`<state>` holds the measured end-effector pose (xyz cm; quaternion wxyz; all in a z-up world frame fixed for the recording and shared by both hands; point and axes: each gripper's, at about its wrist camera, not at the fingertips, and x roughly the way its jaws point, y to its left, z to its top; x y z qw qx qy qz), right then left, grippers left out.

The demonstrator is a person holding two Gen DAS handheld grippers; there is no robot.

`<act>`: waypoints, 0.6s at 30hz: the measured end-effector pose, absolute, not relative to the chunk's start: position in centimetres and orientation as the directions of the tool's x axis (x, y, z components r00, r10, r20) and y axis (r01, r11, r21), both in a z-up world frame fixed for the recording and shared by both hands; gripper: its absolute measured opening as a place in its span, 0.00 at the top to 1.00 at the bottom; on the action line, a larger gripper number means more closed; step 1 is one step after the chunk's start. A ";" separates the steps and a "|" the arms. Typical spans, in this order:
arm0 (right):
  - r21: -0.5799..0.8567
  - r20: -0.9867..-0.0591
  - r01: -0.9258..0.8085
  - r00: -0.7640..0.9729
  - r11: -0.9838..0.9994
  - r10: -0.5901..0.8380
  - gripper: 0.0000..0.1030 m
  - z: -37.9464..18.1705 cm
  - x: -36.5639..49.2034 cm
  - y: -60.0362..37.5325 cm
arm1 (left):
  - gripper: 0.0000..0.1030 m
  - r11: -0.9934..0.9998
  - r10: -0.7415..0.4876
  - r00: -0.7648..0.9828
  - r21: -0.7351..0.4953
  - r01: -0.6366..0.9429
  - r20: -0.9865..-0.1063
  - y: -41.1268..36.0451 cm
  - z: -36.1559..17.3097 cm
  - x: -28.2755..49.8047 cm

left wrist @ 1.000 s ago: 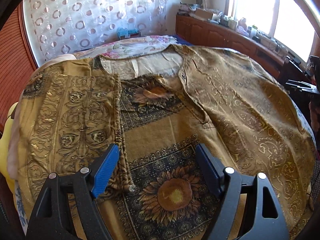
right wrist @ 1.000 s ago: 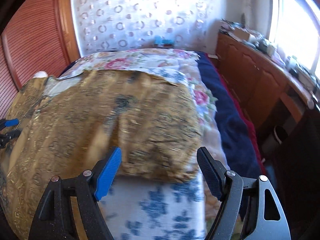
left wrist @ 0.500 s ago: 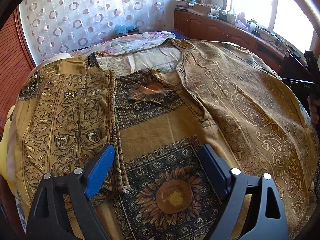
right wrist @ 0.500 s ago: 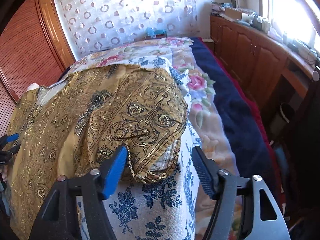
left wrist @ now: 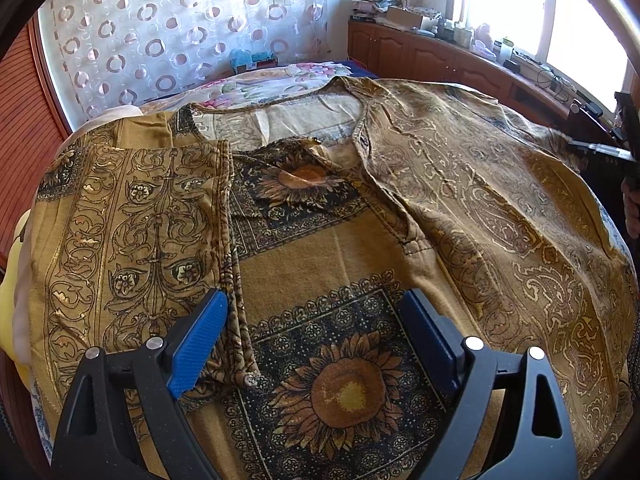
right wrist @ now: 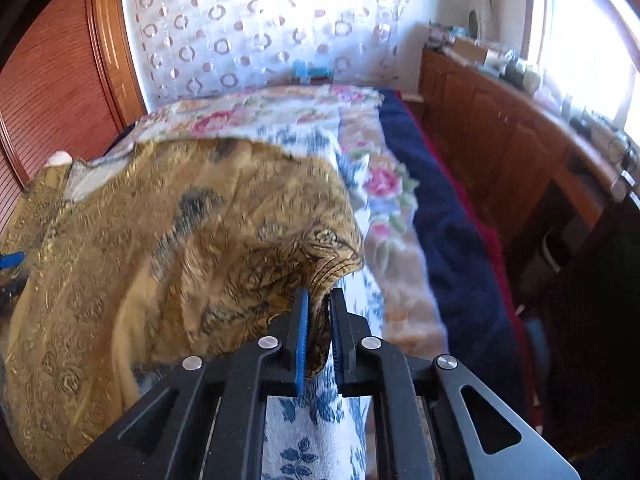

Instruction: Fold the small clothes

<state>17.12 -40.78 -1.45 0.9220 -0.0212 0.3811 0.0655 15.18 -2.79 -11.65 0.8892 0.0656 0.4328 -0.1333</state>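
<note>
My right gripper is clamped tight on the hem edge of the gold printed top, w/ a bunch of that fabric pinched between the blue pads and lifted off the bed. My left gripper hangs wide over the top's front, nothing between its fingers; the sunflower print sits right under it. The top lies spread across the bed, left side already folded in over the middle, right side draped toward the edge where my right gripper has it. Under it: blue-flowered white cover, then a pink floral quilt & a navy blanket further off. Nothing lies on top of the garment. Round the bed: circle-pattern curtain at the head, wood cabinets along the window side w/ clutter on the counter, too small to make out. Slatted wood panel on the other side.
</note>
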 end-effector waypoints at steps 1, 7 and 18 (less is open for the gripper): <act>0.003 -0.690 -0.142 0.716 0.990 0.105 0.93 -0.8 17.0 -40.6 | 0.13 0.956 -0.180 0.590 0.001 0.294 -0.787 -2.8 -11.7 15.1; -0.062 -0.597 -0.215 0.790 0.975 0.137 0.94 2.8 16.2 -37.3 | 0.13 0.956 -0.180 0.590 0.001 0.293 -0.787 -2.8 -11.7 15.1; -0.092 -0.557 -0.531 0.729 0.843 0.398 0.78 4.3 12.5 -25.8 | 0.13 0.956 -0.181 0.590 0.000 0.293 -0.787 -2.8 -11.6 15.0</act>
